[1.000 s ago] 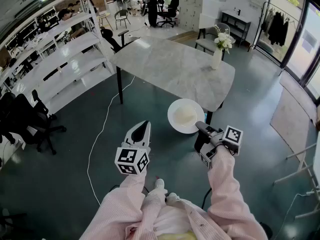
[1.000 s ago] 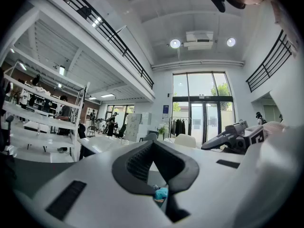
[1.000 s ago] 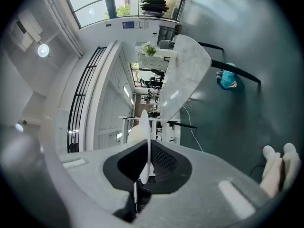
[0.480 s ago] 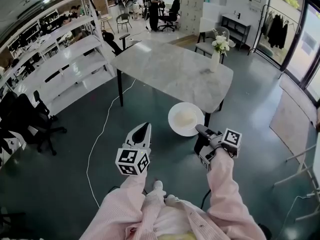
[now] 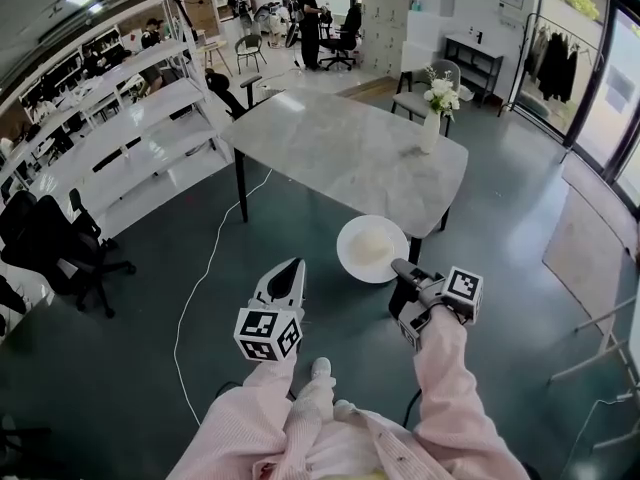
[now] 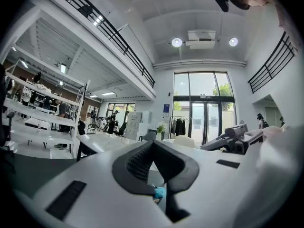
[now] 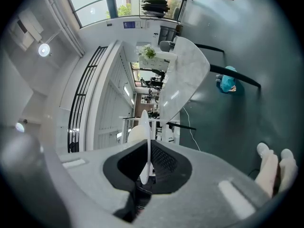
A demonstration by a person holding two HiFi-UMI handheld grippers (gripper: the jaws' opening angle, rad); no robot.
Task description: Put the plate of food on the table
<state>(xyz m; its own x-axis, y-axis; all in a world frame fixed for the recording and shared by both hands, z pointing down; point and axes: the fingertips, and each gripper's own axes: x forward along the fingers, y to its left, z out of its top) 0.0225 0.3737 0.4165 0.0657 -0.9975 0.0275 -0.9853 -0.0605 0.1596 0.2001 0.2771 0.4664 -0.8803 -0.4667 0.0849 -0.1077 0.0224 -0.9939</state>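
Right gripper [image 5: 400, 267] is clamped on the near rim of the plate [image 5: 366, 253]. In the right gripper view the rim stands edge-on between its jaws. Plate is white, with a pale mound of food [image 5: 370, 236] in the middle. It is in the air over the dark floor [image 5: 150, 318], just off the near edge of the table [image 5: 340, 143], not on it. Left gripper [image 5: 292, 268] has its jaws pressed together with nothing between. It is left of the plate and apart from it. A vase [image 5: 431, 128] of flowers stands near the table's right edge.
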